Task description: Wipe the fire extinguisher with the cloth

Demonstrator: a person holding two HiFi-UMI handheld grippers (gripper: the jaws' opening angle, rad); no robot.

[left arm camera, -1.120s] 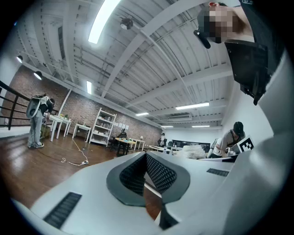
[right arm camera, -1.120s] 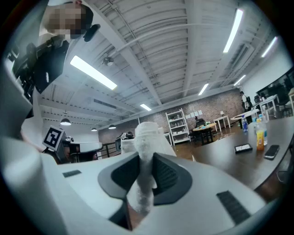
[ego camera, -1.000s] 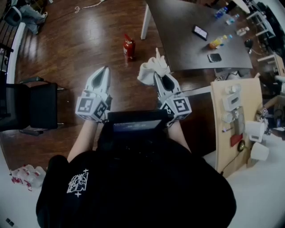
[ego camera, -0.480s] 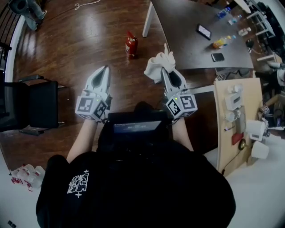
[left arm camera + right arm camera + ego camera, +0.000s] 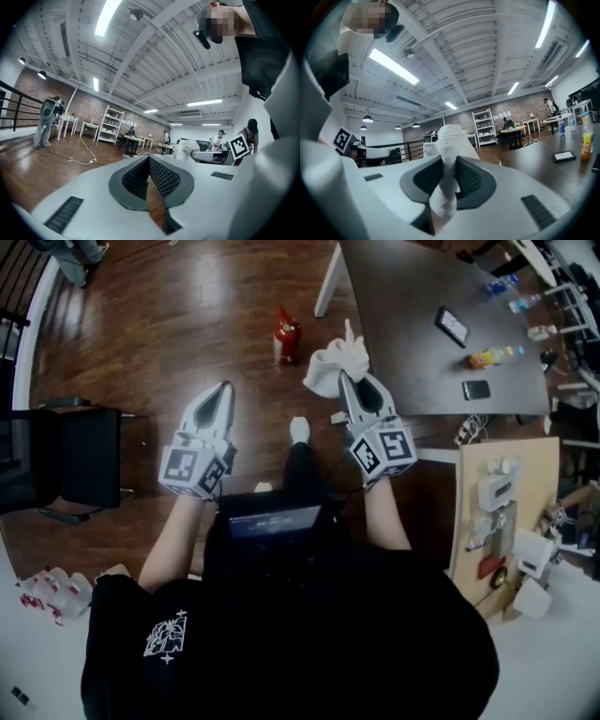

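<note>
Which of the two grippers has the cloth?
The right gripper: its jaws pinch the white cloth. The left gripper is shut on nothing.

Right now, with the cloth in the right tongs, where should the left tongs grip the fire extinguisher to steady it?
Probably the neck under its handle. The fire extinguisher looks upright on the floor, with open floor on its left, so the left tongs, shut and empty, could come level from its left, leaving the red body free for the cloth in the right tongs.
</note>
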